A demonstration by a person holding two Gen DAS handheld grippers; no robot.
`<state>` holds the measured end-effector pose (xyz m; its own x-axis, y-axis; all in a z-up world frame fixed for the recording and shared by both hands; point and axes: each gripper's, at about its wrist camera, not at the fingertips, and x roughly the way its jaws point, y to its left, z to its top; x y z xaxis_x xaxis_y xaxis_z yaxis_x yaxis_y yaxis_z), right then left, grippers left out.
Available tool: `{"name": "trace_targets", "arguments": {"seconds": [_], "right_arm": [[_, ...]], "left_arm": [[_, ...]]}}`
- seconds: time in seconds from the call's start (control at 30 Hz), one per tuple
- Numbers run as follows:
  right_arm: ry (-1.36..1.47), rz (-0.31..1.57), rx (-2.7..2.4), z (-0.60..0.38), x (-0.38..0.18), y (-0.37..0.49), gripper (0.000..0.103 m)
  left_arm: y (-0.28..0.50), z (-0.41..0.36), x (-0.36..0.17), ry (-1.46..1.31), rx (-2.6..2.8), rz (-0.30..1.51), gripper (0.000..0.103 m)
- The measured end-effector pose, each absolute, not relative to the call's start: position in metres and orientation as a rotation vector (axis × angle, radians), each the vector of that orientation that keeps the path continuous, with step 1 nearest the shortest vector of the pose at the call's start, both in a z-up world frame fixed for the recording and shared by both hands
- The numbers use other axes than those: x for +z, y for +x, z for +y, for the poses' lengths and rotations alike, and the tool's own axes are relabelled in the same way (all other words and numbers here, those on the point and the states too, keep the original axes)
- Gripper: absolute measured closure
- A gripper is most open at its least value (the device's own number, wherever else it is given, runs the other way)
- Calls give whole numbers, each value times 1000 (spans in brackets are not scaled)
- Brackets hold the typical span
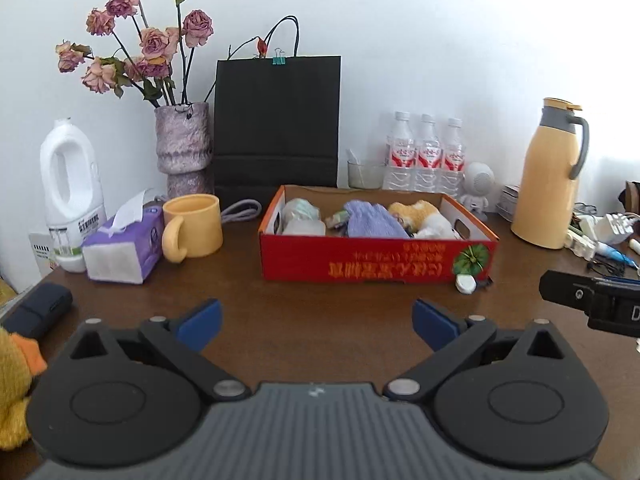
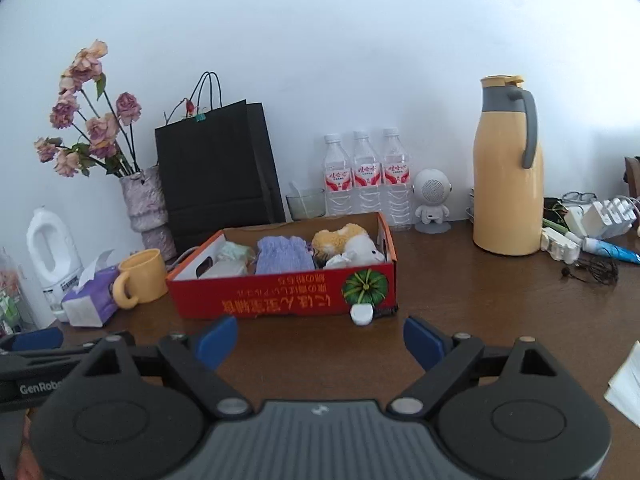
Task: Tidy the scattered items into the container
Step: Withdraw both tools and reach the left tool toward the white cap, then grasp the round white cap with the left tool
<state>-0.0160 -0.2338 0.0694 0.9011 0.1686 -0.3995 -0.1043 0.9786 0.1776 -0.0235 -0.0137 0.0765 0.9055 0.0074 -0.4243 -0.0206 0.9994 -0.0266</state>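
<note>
A: Both grippers face the red cardboard box point(image 1: 376, 258) across bare tabletop. Left gripper point(image 1: 317, 322): jaws spread wide, nothing between them. Right gripper point(image 2: 319, 340): same, wide and empty.

B: Box contents?

A: Purple knit pouch point(image 2: 284, 256), yellow-and-white plush point(image 2: 346, 246), pale wrapped bundles at the left end. Already fairly full.

B: What remains outside?

A: Small white cap-like piece point(image 2: 362, 315) touching the box's front wall, near the pumpkin print, with a small dark item just beside it. A yellow plush toy point(image 1: 14, 384) sits at the left gripper's near-left edge, beside a dark blue case point(image 1: 38, 312).

B: Risks?

A: The white piece is small and hard against the cardboard. Wide jaws coming in could catch the wall, shove the light box, or flick the piece away. Likely safer to approach from the open side.

B: Anything else?

A: The grippers sit close together; reaching for the same item invites a clash. Further items may perch on the pile and roll out.
</note>
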Motion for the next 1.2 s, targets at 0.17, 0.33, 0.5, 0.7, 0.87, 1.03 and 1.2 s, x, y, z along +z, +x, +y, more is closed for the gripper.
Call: {"name": "trace_targets", "arguments": {"seconds": [0.17, 0.33, 0.5, 0.7, 0.87, 1.03, 1.2], "right_arm": [[144, 452, 177, -238, 52, -83, 12], [148, 428, 161, -253, 44, -126, 12], [187, 476, 84, -281, 37, -107, 12], [138, 511, 22, -306, 32, -47, 14], [10, 543, 14, -311, 30, 21, 18], [61, 542, -30, -336, 36, 92, 23], [156, 545, -28, -354, 21, 104, 23]], "left_arm": [[-92, -23, 58, 5, -30, 457, 0], [-117, -23, 52, -9, -77, 470, 0], [-81, -41, 50, 7, -158, 514, 2], [27, -87, 37, 22, -200, 586, 27], [120, -128, 21, 54, -221, 635, 36], [187, -156, 8, 17, -259, 665, 45], [210, -173, 2, 38, -289, 659, 45]]}}
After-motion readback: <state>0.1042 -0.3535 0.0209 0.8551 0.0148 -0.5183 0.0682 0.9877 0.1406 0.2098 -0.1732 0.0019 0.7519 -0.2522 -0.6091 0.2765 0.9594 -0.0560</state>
